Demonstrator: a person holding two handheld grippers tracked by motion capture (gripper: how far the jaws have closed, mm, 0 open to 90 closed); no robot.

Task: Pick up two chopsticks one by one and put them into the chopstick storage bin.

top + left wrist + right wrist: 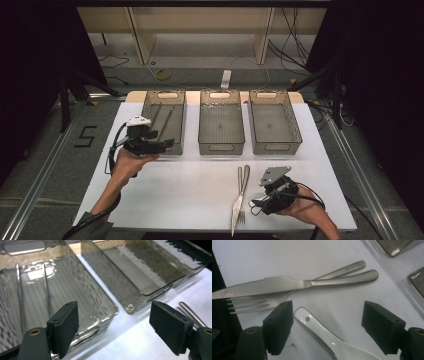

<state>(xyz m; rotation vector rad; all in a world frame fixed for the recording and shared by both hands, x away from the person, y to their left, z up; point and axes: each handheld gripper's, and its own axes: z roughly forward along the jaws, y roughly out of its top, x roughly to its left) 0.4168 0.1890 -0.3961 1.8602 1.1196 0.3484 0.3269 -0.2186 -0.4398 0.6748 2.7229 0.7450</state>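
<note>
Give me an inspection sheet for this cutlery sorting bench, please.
Surface: white table, mostly bare.
Job's things: knife lying across fork; white spoon between the right gripper's open jaws; two chopsticks in left bin; middle bin and right bin look empty.
Clutter: nothing seen.
Grippers: left gripper open at the left bin; right gripper open.
Cables: trailing from each gripper; more on the floor.
Surroundings: wooden shelving, power strip.
</note>
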